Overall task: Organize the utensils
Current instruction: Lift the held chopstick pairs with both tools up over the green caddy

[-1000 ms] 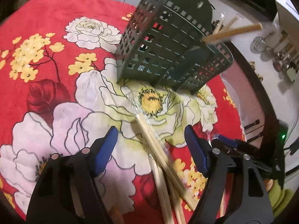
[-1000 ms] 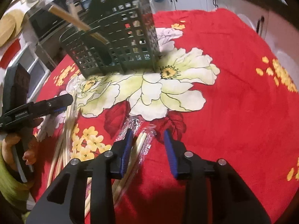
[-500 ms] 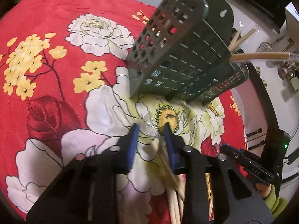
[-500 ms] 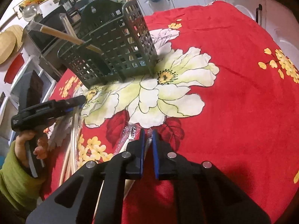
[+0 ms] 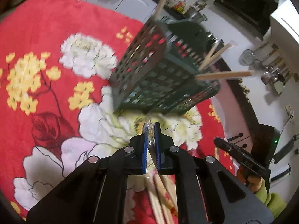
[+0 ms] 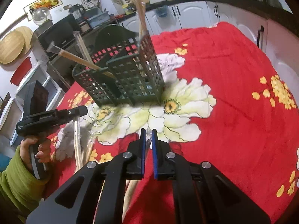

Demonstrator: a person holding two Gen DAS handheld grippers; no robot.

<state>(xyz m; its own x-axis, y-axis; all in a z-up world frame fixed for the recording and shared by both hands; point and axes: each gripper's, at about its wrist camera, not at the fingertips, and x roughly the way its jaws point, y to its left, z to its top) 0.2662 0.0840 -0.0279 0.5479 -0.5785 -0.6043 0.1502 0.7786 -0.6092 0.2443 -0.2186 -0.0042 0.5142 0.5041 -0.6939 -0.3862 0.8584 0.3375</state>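
Note:
A dark green slotted utensil holder point(image 5: 160, 78) stands on the red floral cloth point(image 5: 43, 37), with wrapped chopsticks point(image 5: 224, 73) sticking out of it. It also shows in the right wrist view point(image 6: 129, 76). My left gripper point(image 5: 151, 128) is shut on a plastic-wrapped pair of chopsticks point(image 5: 158, 190), lifted just in front of the holder. My right gripper point(image 6: 148, 134) is shut on another wrapped pair of chopsticks point(image 6: 130, 190), a little above the cloth in front of the holder.
More wrapped chopsticks point(image 6: 78, 149) lie on the cloth at the left of the right wrist view. The left hand-held gripper point(image 6: 50, 117) shows there too. Kitchen cabinets point(image 6: 186, 16) and a cluttered counter stand behind the table.
Both grippers went from open to shut on wrapped chopsticks, then lifted them off the cloth. The left gripper moved closer to the holder.

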